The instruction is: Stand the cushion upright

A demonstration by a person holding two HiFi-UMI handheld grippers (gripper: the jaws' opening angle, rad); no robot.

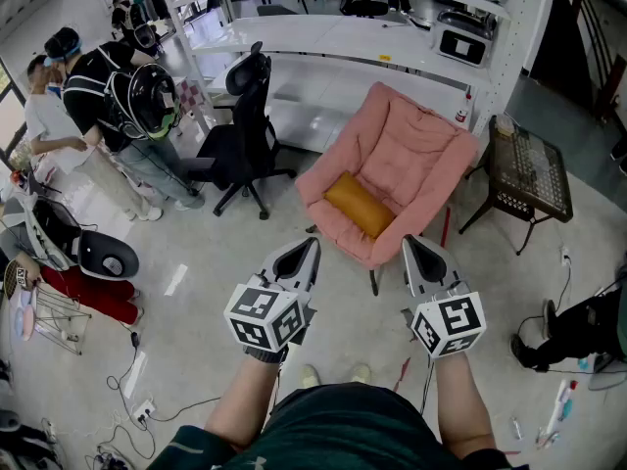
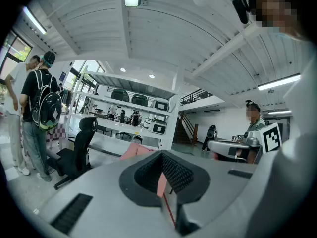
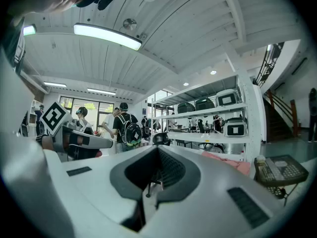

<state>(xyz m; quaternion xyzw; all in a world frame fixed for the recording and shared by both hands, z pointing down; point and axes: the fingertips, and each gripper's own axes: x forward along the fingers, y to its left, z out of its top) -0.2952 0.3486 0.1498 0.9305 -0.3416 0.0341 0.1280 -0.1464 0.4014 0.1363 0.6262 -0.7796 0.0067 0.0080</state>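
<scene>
**Cushion position.** The cushion [image 1: 359, 204] lies flat on the seat of the chair [image 1: 431, 135], near the seat's centre and a little toward its front edge. It is not yet upright. In the head view its long axis runs diagonally, from the seat's rear left to its front right. The backrest rises behind it.

**Claw state.** The left claw [image 1: 312, 244] is closed and holds nothing. In the left gripper view its jaws [image 2: 166, 175] meet, with only the chair [image 2: 132, 150] showing beyond them. The right claw [image 1: 409, 242] is also closed and empty. In the right gripper view its jaws [image 3: 157, 175] stand together, with the chair [image 3: 225, 158] ahead and to the right.

**Governing relation.** Both claws point at the chair, well apart from the cushion. The cushion lies ahead of them, between their two lines of aim. The cushion's front-right end appears slightly nearer the right claw, and its rear-left end lies ahead of the left claw. Judged from this layout, the next move requires an approach to the chair and at least one claw opened. A grip across the short axis at one end would then allow the cushion to be tipped up against the backrest.

**Markings.** Each claw carries a cube with square black-and-white markers. No brand, label or other writing is legible on the cushion or chair.
</scene>
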